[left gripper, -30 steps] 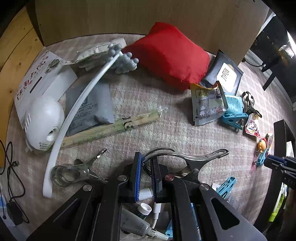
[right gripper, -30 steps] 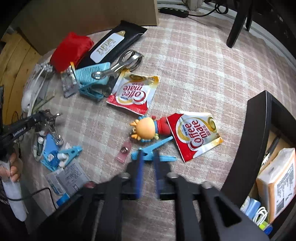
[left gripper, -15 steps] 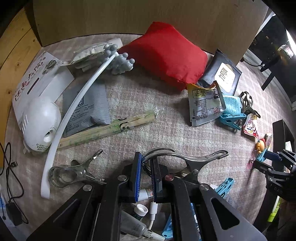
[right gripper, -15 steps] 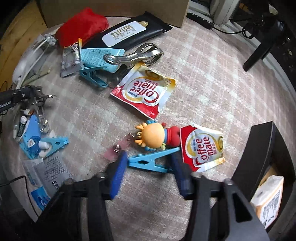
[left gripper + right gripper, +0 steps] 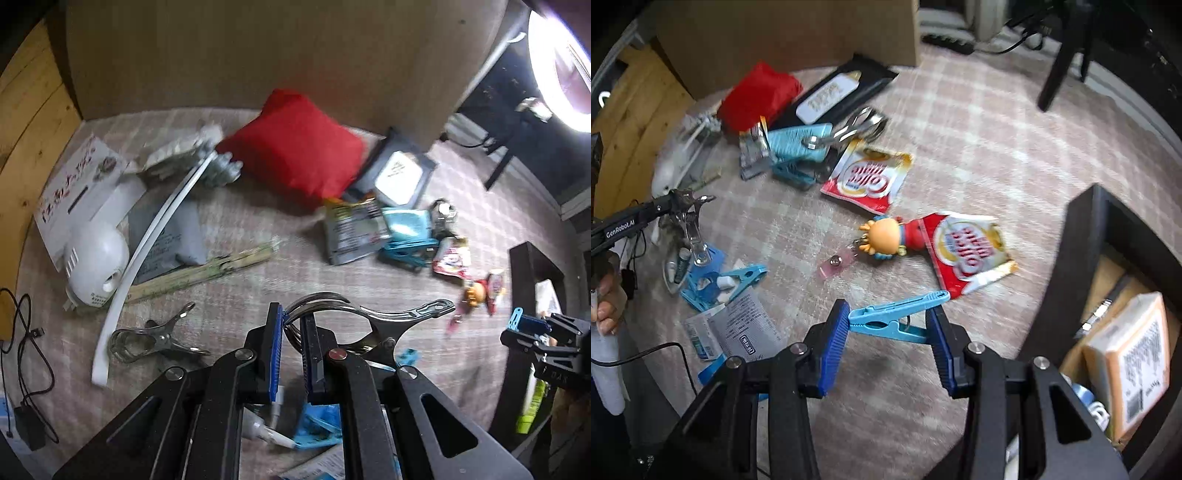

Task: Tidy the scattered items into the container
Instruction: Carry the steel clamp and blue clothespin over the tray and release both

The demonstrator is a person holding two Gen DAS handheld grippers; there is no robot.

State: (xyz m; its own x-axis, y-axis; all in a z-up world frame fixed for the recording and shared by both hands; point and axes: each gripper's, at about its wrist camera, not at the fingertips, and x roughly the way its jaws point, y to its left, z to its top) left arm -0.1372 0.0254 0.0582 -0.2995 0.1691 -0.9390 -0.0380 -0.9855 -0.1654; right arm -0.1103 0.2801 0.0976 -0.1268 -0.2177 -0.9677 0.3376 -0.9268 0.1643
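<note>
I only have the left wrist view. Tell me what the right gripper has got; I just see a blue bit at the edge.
Observer: The right gripper is shut on a blue clothespin, pinched end to end, off the rug.
Operator: Now tell me what's inside the black container.
Observer: The black container holds a wrapped pack with a barcode label.
Operator: Check my metal clip side-on.
Observer: The metal clip hangs down from the left gripper.

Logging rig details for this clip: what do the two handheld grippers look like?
Both are matte black. The left gripper and right gripper have angular arms with triangular cut-outs, silver rivets (one red on the left), and ribbed blue pads on the jaws. The left carries white "GenRobot.AI" lettering.
</note>
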